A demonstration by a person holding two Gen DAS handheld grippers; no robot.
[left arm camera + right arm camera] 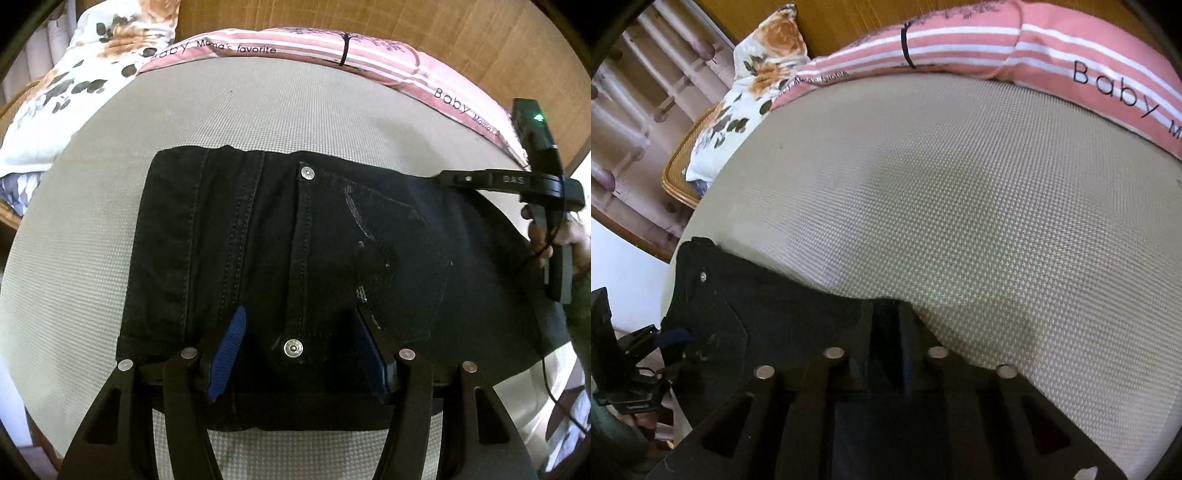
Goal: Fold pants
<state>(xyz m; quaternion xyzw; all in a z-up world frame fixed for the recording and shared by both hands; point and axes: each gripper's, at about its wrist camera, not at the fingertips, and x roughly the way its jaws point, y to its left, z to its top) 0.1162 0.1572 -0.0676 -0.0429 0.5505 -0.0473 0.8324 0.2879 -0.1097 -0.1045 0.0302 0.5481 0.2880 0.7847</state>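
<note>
Left wrist view: the black pants (314, 266) are seen lying folded into a compact block on the grey textured mattress (92, 240), with the waistband end and two metal rivet buttons (293, 348) facing the camera. The left hand-held gripper (297, 332) is held over the near edge of the pants with its blue-padded fingers (227, 354) spread wide apart, one on each side of the near button; nothing is pinched between them. At the right edge, the right hand-held gripper (448, 177) is seen reaching sideways onto the far right corner of the pants, held by a hand (561, 240). A pink striped pillow (369, 55) printed with "Baby" lies along the far side of the mattress, and a floral pillow (74, 85) sits at the far left.

Right wrist view: the right hand-held gripper (886, 317) is seen with its fingers drawn close together at the edge of the pants (757, 306), where dark fabric meets the mattress (960, 203); whether fabric is actually pinched cannot be told. The left hand-held gripper (670, 338) is visible at the far left, over the pants. The pink striped pillow (1052, 44) and floral pillow (746, 99) border the mattress, beside a wicker chair (679, 181).
</note>
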